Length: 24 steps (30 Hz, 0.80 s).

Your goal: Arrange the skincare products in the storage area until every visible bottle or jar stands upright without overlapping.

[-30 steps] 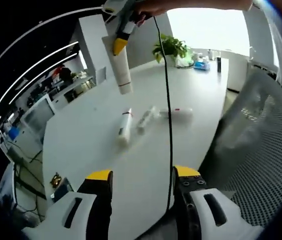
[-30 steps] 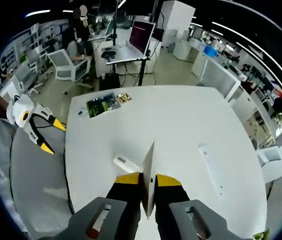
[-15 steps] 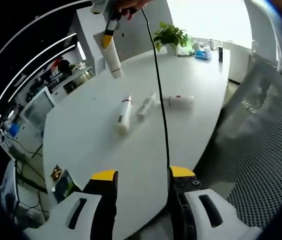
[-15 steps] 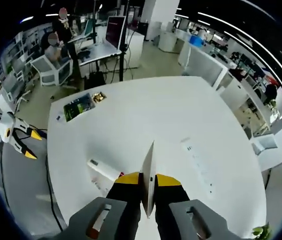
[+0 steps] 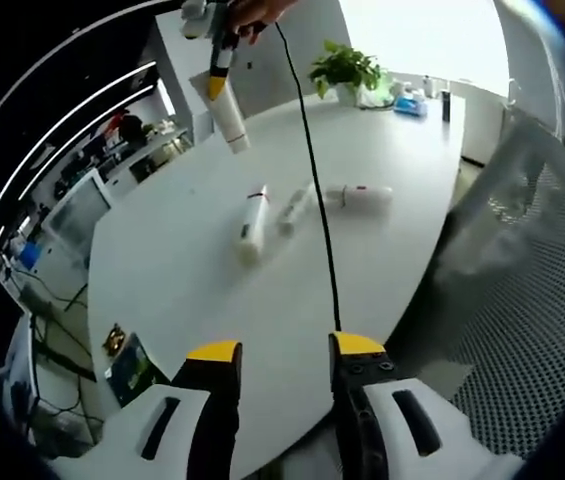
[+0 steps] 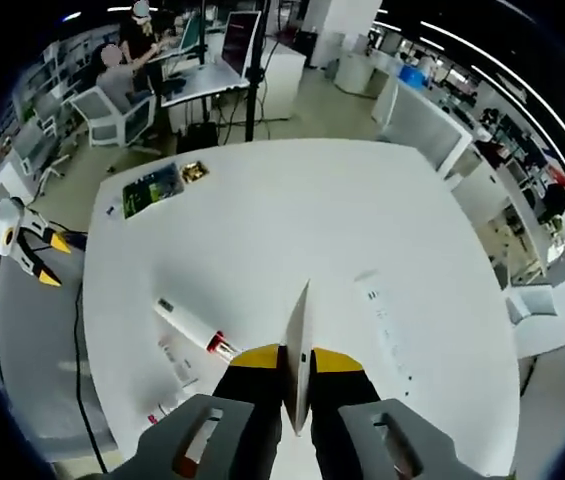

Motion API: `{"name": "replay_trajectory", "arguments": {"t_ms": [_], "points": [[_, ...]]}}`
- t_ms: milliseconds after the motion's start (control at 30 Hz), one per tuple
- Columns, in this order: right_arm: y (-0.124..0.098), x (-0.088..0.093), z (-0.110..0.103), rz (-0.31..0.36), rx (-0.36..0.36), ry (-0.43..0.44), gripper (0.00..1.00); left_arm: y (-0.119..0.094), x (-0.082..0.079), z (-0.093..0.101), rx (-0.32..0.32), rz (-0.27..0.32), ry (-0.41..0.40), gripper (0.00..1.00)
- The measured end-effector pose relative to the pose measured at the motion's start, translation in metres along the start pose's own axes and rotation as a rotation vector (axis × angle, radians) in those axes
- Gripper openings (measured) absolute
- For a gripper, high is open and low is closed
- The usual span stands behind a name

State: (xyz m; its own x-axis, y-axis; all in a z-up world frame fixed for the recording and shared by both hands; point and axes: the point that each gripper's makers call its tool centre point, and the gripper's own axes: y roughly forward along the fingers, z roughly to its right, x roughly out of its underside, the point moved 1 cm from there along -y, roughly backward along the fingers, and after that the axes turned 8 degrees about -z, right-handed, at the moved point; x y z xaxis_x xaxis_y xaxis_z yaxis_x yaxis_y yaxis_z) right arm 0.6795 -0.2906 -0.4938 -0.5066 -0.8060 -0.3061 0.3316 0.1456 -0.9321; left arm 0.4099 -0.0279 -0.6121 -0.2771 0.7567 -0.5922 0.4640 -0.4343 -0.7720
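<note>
Barely Begun: One Tube Aloft, Three Still Down

Right tongs (image 6: 297, 368) clamped a white tube (image 5: 230, 118) high over the table (image 5: 382, 260); left tongs (image 5: 280, 352) gaped empty. Three bottles (image 5: 253, 222) lay flat ahead of them, none yet upright.

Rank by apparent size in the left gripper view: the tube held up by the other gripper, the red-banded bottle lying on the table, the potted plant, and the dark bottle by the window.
Largest to smallest:
1. Held tube
2. Red-banded bottle, close to the tube; unsure
3. Potted plant, similar too, but much farther from the camera
4. Dark bottle, clearly smallest, also far away
</note>
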Motion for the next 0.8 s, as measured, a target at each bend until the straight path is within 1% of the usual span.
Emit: {"name": "replay_trajectory", "arguments": {"t_ms": [167,200,233,267,500,700,800], "points": [[0.007,0.002,0.008,0.001,-0.018,-0.02,0.0,0.0,0.002,-0.001,0.002,-0.011,-0.016,0.27],[0.008,0.003,0.007,0.001,-0.028,-0.018,0.0,0.0,0.003,-0.001,0.001,-0.012,-0.019,0.27],[0.012,0.002,0.005,0.007,-0.044,-0.034,0.0,0.0,0.003,-0.001,0.003,-0.014,-0.022,0.27],[0.015,0.001,0.002,0.014,-0.061,-0.068,0.01,0.001,0.004,-0.001,0.004,-0.018,-0.02,0.27],[0.039,0.003,-0.002,-0.013,-0.085,-0.113,0.01,0.002,0.006,0.0,0.009,-0.031,-0.018,0.25],[0.056,0.009,-0.007,-0.013,-0.131,-0.105,0.01,0.002,0.008,0.001,0.014,-0.04,-0.019,0.24],[0.062,0.013,-0.012,-0.024,-0.144,-0.104,0.01,0.002,0.01,0.001,0.016,-0.05,-0.017,0.23]]}}
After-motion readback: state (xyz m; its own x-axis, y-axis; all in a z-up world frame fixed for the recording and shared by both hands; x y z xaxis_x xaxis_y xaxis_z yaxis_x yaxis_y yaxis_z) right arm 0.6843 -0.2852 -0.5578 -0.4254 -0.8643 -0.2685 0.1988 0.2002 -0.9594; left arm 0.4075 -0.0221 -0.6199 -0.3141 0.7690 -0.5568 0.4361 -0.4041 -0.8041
